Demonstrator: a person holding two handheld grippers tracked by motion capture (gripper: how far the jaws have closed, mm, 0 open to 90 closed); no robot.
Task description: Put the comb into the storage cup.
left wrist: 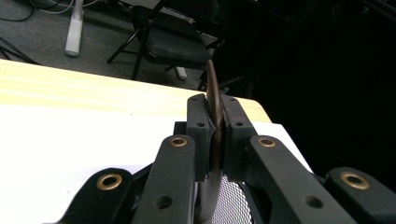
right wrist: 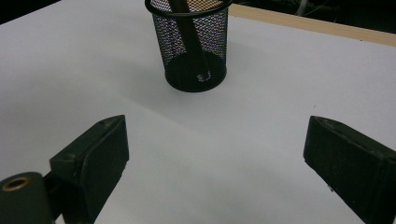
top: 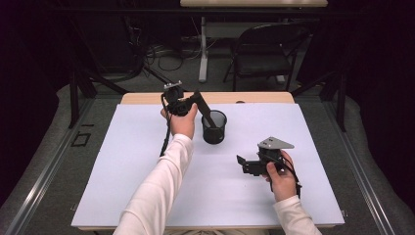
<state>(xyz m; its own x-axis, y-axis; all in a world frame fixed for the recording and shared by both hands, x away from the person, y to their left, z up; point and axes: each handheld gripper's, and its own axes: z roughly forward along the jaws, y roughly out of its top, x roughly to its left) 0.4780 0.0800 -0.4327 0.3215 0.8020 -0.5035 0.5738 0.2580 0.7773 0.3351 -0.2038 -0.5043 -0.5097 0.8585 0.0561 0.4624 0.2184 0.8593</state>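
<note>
two black jaws of the right gripper (right wrist: 215, 163) rise at the bottom of the right gripper view, standing wide apart with nothing between them, just bare white sheet (right wrist: 261, 107). beyond them, near the top of that view, stands the black mesh cup (right wrist: 194, 49), upright on the sheet, with a dark flat stick (right wrist: 187, 32) leaning inside it, its lower end down on the cup's floor.

from above, the right gripper (top: 241, 162) sits low over the sheet (top: 122, 166) at the person's right, held in the right hand (top: 279, 174), jaws pointing left toward the middle of the table. it is well apart from the cup (top: 214, 127), which stands a little behind the sheet's centre.

the left gripper (top: 201, 102) is held up behind and to the left of the cup, gripped by the left hand (top: 182, 122) on a white-sleeved forearm. its jaws reach toward the cup's rim and are clamped on the upper part of the stick (top: 208, 117), which slants from the jaws down into the cup.

the left gripper view confirms it: the two pads (left wrist: 201, 126) are pressed together on the thin brown stick (left wrist: 214, 100), seen edge-on, its top poking up past the pads and its lower part running down between the jaws toward the cup's mesh (left wrist: 233, 203) just below.

behind the sheet a strip of bare wooden table (top: 147, 98) shows, and farther back a black folding chair (top: 264, 51) stands on the grey floor.
</note>
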